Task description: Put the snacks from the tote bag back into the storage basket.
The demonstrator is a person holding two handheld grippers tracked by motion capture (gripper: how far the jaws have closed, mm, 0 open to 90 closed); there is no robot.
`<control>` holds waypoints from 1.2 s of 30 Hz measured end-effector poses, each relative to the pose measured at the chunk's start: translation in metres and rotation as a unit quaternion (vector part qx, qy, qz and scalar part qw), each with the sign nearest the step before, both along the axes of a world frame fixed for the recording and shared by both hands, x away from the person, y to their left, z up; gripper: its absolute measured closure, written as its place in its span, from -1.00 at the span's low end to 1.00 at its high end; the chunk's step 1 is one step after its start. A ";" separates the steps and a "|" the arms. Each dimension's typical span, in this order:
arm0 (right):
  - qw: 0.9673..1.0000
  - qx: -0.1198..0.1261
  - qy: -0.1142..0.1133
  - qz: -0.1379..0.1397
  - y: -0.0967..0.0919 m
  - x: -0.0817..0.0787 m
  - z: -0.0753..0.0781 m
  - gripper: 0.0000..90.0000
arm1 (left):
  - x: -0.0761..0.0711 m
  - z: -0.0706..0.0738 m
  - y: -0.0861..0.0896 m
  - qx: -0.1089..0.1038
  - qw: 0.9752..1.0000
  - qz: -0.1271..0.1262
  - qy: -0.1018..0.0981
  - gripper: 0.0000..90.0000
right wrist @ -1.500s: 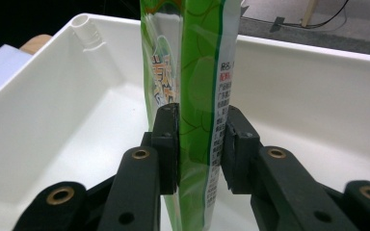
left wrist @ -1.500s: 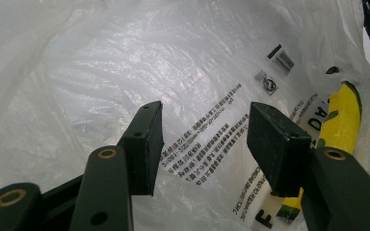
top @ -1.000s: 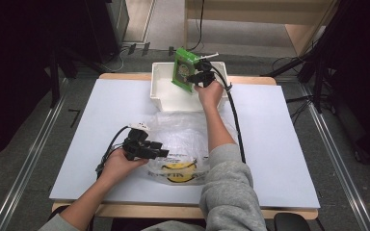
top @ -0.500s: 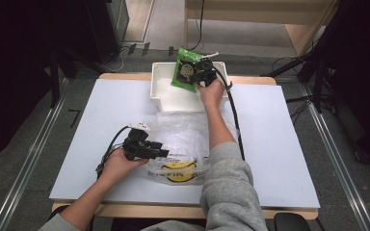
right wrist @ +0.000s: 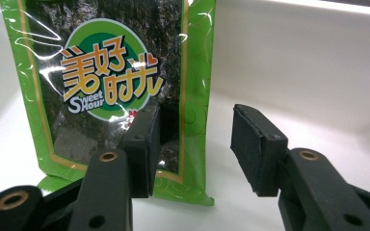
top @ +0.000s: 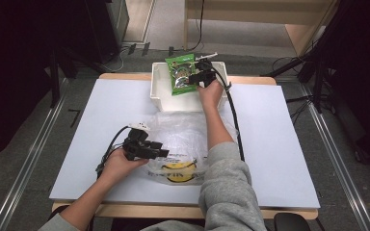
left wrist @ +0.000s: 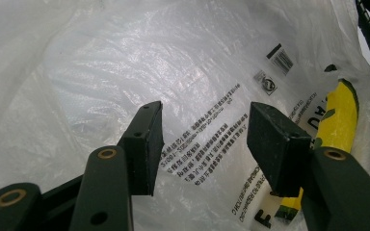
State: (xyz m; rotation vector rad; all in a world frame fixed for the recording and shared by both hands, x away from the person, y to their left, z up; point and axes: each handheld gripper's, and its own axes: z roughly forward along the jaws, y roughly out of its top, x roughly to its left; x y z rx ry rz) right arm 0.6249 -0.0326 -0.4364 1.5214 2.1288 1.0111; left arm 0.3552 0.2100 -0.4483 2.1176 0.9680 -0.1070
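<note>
Since a second ago, your right claw [right wrist: 192, 144] has let its jaws spread apart, and the green snack packet [top: 182, 74] now stands inside the white bin [top: 160, 96] instead of hanging tilted above the rim. That claw is open: in the right gripper view one pad sits in front of the packet's lower edge and the other stands off to the side over bare bin floor, so nothing is pinched. The packet looks upright or leaning against the bin's far wall; which of the two you cannot tell.

Your left claw [top: 147, 148] rests on the clear plastic bag [top: 183, 139], which lies on the bench [top: 279, 144] on the near side of the bin. Its jaws are spread wide over the printed film with nothing between the pads.

By the look of it, the drop-off step is finished and the retreat is in hand. Your next move calls for drawing the right claw back toward you and up over the bin's near wall without brushing the packet, which could topple.

Room is tight inside the bin, walls close on each side. Outside it, the bench to the right of the bin is bare and open. Mind the black cable [top: 235, 120] trailing along your right forearm.
</note>
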 end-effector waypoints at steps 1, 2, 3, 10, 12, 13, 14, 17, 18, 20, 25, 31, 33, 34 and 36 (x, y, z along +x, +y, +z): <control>1.000 0.001 0.000 -0.001 0.000 0.000 0.000 0.22 | 0.000 0.000 0.000 0.001 1.000 0.000 0.000 0.07; 1.000 0.001 0.000 -0.001 0.000 0.000 0.000 0.22 | 0.000 0.000 0.000 0.001 1.000 0.000 0.000 0.07; 1.000 0.003 0.002 0.000 0.000 -0.001 0.000 0.22 | 0.000 0.000 0.000 0.001 1.000 -0.001 0.000 0.07; 1.000 0.014 0.002 0.004 0.001 -0.004 0.001 0.22 | 0.000 0.000 0.000 0.001 1.000 0.000 -0.001 0.07; 1.000 0.015 0.000 0.003 0.001 -0.005 0.002 0.22 | 0.000 0.000 0.000 0.002 1.000 -0.001 -0.001 0.07; 1.000 0.014 0.001 0.003 0.001 -0.006 0.002 0.22 | -0.001 0.000 -0.001 0.004 1.000 -0.002 -0.001 0.07; 1.000 0.015 0.001 0.002 0.001 -0.006 0.002 0.22 | -0.001 0.000 -0.001 0.004 1.000 -0.002 -0.002 0.07; 1.000 0.015 0.002 0.002 0.001 -0.006 0.001 0.22 | -0.001 0.000 -0.001 0.002 1.000 -0.001 -0.002 0.07; 1.000 0.016 0.001 0.003 0.001 -0.006 0.002 0.22 | 0.000 0.000 -0.001 0.002 1.000 0.000 -0.002 0.07; 1.000 0.018 0.000 0.003 0.000 -0.007 0.003 0.22 | 0.000 0.000 0.000 0.003 1.000 0.000 -0.001 0.07; 1.000 0.019 -0.003 0.005 -0.001 -0.008 0.006 0.21 | 0.000 0.000 -0.001 0.004 1.000 -0.001 -0.002 0.07; 0.999 0.030 -0.004 0.017 -0.002 -0.014 0.014 0.14 | 0.000 0.000 -0.001 0.006 1.000 -0.002 -0.003 0.07; 0.999 0.035 -0.004 0.022 -0.002 -0.016 0.016 0.14 | 0.000 0.000 -0.001 0.005 1.000 -0.001 -0.003 0.07; 0.999 0.032 -0.005 0.025 -0.002 -0.017 0.017 0.14 | 0.000 0.000 -0.001 0.005 1.000 -0.001 -0.003 0.07; 0.999 0.032 -0.005 0.028 -0.003 -0.020 0.019 0.12 | 0.000 0.000 -0.001 0.006 1.000 -0.002 -0.002 0.07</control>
